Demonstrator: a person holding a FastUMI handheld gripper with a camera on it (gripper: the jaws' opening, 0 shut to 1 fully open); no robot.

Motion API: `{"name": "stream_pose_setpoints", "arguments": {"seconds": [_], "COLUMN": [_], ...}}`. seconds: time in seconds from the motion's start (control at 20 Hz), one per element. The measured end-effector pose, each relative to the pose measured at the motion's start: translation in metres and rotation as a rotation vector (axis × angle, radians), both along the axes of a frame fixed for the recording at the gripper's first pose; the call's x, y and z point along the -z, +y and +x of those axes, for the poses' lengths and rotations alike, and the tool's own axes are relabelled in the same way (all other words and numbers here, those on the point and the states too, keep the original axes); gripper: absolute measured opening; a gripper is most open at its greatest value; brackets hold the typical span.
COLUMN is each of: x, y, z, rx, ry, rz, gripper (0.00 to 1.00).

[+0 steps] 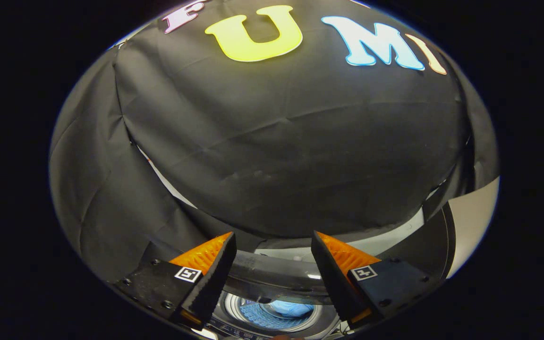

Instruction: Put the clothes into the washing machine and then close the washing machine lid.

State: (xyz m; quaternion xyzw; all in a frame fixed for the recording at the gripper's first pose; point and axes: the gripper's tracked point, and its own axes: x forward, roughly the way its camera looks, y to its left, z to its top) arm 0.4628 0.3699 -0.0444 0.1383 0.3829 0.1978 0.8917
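My gripper (273, 234) is open, its two fingers spread wide with nothing between them. Below and between the fingers lies the washing machine's round drum opening (272, 312). Blue clothes (279, 311) lie inside the drum. The machine's dark, glossy lid (276, 278) stands raised just beyond the opening, seen between the fingers. The gripper hovers above the machine and points toward the booth wall.
A black cloth wall (281, 141) hangs right behind the machine and wraps round on the left. White parts of the machine's top (385, 243) show past the right finger. A pale surface (475, 222) lies at the far right.
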Motion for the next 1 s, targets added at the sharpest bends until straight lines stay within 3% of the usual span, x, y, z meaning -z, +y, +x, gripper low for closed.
{"name": "stream_pose_setpoints", "arguments": {"seconds": [1.0], "x": [-0.005], "y": [-0.003], "z": [-0.042], "rx": [0.01], "ry": [-0.108], "rz": [-0.066], "gripper": [0.99]}}
